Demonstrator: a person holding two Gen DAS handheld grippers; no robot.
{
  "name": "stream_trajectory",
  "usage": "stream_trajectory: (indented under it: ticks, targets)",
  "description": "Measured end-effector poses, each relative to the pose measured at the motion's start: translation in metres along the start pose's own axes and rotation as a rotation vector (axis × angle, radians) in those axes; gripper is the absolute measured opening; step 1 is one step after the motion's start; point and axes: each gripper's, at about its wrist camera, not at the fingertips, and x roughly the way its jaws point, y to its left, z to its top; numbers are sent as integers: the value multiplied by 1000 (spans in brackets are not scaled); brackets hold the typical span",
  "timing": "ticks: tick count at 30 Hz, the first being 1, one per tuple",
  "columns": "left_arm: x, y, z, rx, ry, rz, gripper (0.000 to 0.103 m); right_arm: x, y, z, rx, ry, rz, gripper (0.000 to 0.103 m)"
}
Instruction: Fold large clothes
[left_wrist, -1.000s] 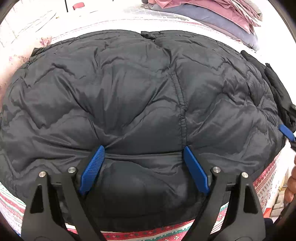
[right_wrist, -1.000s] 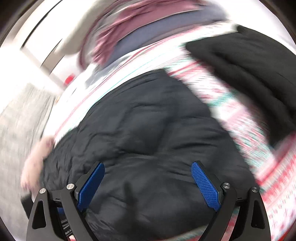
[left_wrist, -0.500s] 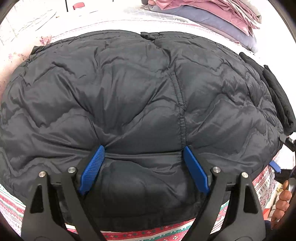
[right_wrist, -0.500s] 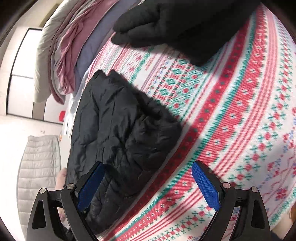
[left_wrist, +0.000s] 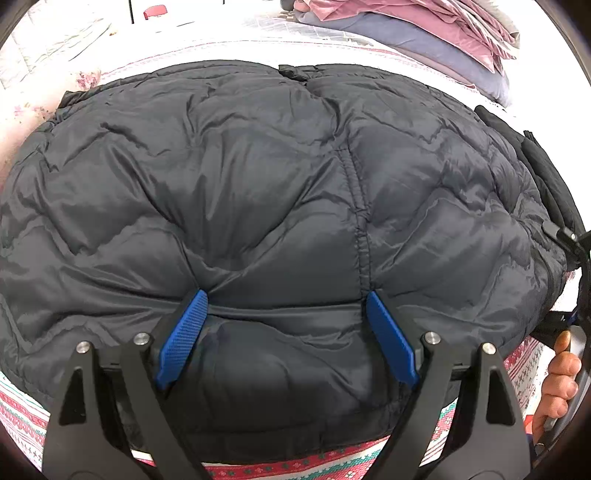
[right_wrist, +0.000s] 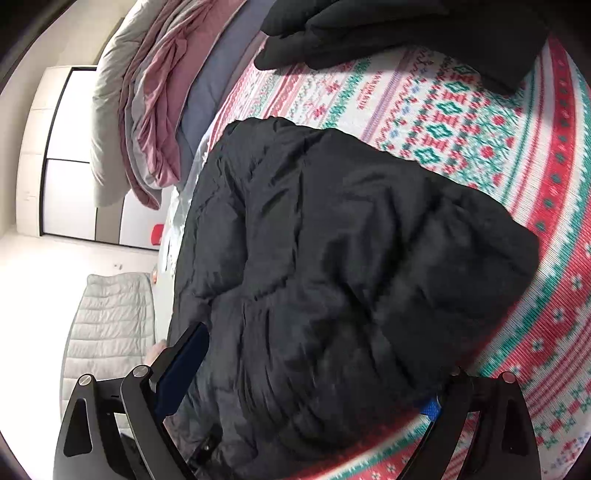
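**Black puffer jacket spread on the patterned bed**

A black quilted puffer jacket (left_wrist: 280, 206) lies spread over a bed covered with a red, green and white knit-patterned blanket (right_wrist: 480, 122). The left gripper (left_wrist: 286, 314) is wide open, its blue pads (left_wrist: 183, 332) pressed into the jacket's near edge, a taut band of fabric stretched between them. The right gripper (right_wrist: 314, 373) is also spread apart, with the jacket's side bulging up between its fingers and hiding most of the right-hand pad; nothing is pinched.

Beyond the jacket, a pile of pink, mauve and grey-blue bedding (left_wrist: 424, 26) is stacked at the far side of the bed. Another dark garment (right_wrist: 388, 29) lies on the blanket just past the jacket's far end.

The left wrist view alone shows the person's right hand (left_wrist: 557, 373) at the frame's right edge. Only the right wrist view shows a grey quilted mat (right_wrist: 107, 325) on the floor, pale wardrobe doors (right_wrist: 62, 147) and a small red object (right_wrist: 158, 234) beside the bed
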Motion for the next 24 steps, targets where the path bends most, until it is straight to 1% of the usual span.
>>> stream_trajectory:
  ticks: [1, 2, 5, 6, 7, 8, 10, 11, 12, 13, 15, 16, 18, 21, 24]
  targets:
    - [0, 1, 0, 2, -1, 0, 87, -1, 3, 0, -1, -12, 20, 91]
    - [0, 0, 0, 4, -1, 2, 87, -5, 8, -1, -14, -31, 35, 83]
    - [1, -3, 0, 9, -3, 11, 87, -16, 24, -5, -93, -78, 99, 82]
    - [1, -3, -1, 12, -4, 14, 87, -16, 28, -6, -114, -78, 104, 82]
    - [1, -5, -1, 14, -5, 16, 87, -13, 30, -7, -125, -72, 89, 82]
    - [1, -6, -1, 16, -6, 18, 87, -7, 29, -8, -118, -58, 64, 82]
    - [2, -8, -1, 19, -8, 20, 87, 0, 22, -8, -70, -34, 61, 82]
    - [2, -9, -1, 21, -9, 21, 87, -1, 20, -8, -51, -37, 71, 77]
    - [3, -10, 0, 22, -9, 23, 87, -4, 23, -7, -68, -53, 67, 64]
    - [3, -11, 0, 22, -10, 24, 87, -8, 28, -7, -99, -69, 62, 58]
    - [4, -13, 0, 26, -12, 24, 87, -16, 38, -10, -170, -107, 44, 33]
    - [4, -14, 0, 25, -12, 24, 87, -19, 44, -11, -206, -121, 34, 31]
    - [4, -16, 0, 28, -13, 16, 87, -24, 52, -16, -258, -148, 6, 20]
    - [2, -18, 0, 36, -15, -18, 87, -33, 67, -24, -335, -201, -49, 14]
    - [0, -26, -2, 60, -15, -90, 87, -46, 82, -27, -378, -282, -91, 12]
